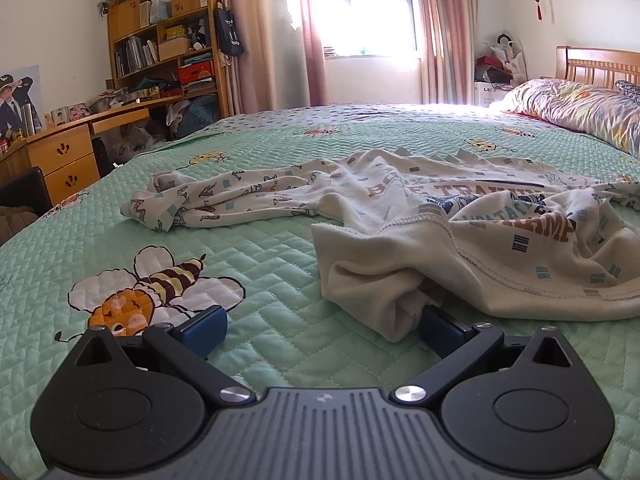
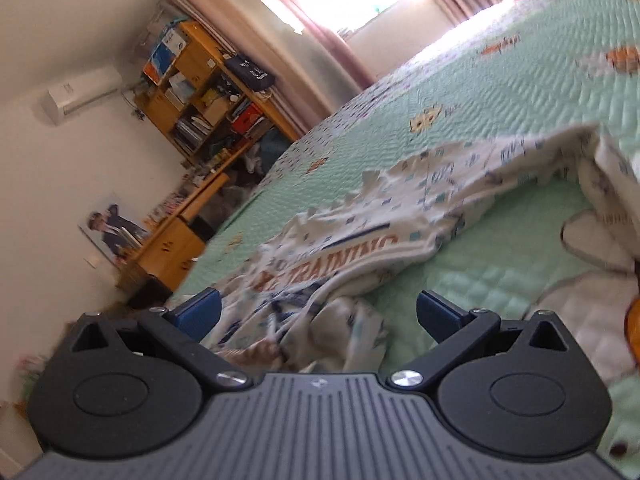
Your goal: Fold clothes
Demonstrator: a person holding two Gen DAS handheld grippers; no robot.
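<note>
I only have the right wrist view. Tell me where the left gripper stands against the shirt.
Observer: The left gripper is open, low over the green quilt, at the shirt's near folded edge.
Operator: Say whether it touches cloth.
Observer: One blue finger pad sits right at the folded cream edge; the other pad lies clear, beside the bee print.
Operator: Report the far sleeve.
Observer: A sleeve trails crumpled toward the desk side, flat on the quilt.
</note>
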